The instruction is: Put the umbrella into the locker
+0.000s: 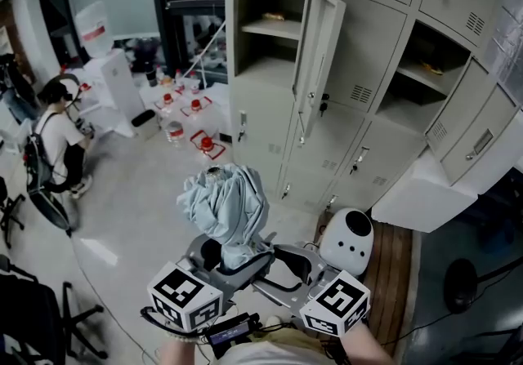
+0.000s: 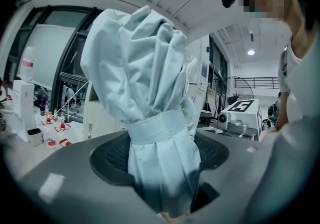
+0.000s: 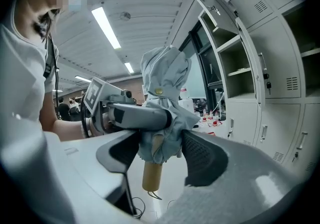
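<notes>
**Folded umbrella held in front of the lockers**

The umbrella is pale blue-grey and folded. Its cloth is bunched in loose pleats and cinched by a strap of the same cloth with a brass-coloured snap, and a tan stub handle pokes out below. It stands roughly upright in the air above the floor, outside the lockers, one of which has its door open. The left gripper is clamped on the cloth by the strap. The right gripper is released — its pads flank the umbrella's lower end without pressing it.
</notes>
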A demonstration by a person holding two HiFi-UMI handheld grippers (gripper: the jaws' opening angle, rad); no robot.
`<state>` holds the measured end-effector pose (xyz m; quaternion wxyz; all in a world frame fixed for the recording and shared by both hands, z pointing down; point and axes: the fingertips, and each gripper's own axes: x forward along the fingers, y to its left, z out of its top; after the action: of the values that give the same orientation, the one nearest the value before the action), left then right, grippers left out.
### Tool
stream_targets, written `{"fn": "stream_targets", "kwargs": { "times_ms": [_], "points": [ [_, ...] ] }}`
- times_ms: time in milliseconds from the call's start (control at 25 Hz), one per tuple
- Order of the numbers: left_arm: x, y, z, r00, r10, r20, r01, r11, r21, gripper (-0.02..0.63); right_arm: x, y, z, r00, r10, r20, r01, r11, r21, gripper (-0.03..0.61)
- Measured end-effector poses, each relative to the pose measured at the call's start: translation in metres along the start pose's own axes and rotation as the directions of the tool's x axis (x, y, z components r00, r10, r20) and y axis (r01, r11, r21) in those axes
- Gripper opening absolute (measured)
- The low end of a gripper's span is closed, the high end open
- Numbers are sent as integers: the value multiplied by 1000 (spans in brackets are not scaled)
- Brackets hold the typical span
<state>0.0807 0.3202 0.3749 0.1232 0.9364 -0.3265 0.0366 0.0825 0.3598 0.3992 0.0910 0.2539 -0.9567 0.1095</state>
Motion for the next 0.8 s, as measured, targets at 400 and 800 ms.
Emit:
{"fn": "stream_targets", "kwargs": {
  "times_ms": [400, 800],
  "points": [
    [26, -16, 6, 999, 33, -7, -32, 999, 22, 347, -23, -17, 3, 999, 42, 15, -42, 999, -15, 244],
    [48, -29, 8, 998, 61, 8, -62, 997, 35, 347, -44, -33, 1, 998, 67, 19, -66, 997, -44, 235]
  ]
}}
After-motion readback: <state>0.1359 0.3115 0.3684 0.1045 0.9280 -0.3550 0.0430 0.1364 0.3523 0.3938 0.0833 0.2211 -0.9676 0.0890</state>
